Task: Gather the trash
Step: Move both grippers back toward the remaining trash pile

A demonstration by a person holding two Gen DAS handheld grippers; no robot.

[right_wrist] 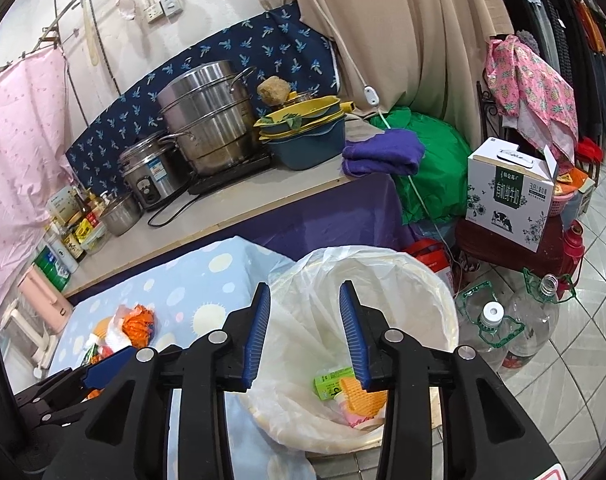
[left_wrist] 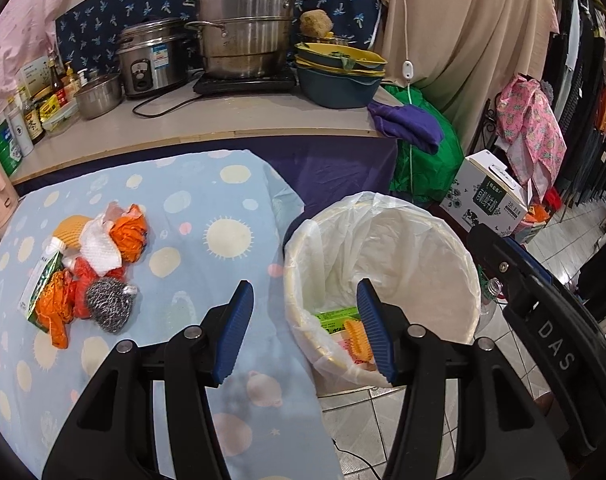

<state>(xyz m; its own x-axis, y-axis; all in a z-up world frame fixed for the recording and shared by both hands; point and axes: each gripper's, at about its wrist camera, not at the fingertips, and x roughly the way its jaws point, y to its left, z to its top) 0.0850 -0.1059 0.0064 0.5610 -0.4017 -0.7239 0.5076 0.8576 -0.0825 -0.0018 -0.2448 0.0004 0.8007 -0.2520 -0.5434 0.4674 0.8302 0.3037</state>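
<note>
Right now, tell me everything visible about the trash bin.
The trash bin is round, cream-coloured and looks plastic, standing upright on the tiled floor against the edge of the blue-clothed table. A thin translucent bag lines it and folds over the rim. It is mostly empty; a green carton and an orange ridged piece lie at the bottom.

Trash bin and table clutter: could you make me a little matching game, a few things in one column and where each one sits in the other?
Things:
1. steel wool scrubber
2. green carton
3. purple cloth
4. milk box

Places:
A. on the counter's edge
B. inside the lined trash bin
C. on the blue dotted tablecloth
D. on a dark red stand beside the counter

Pairs: 1-C, 2-B, 3-A, 4-D
</note>
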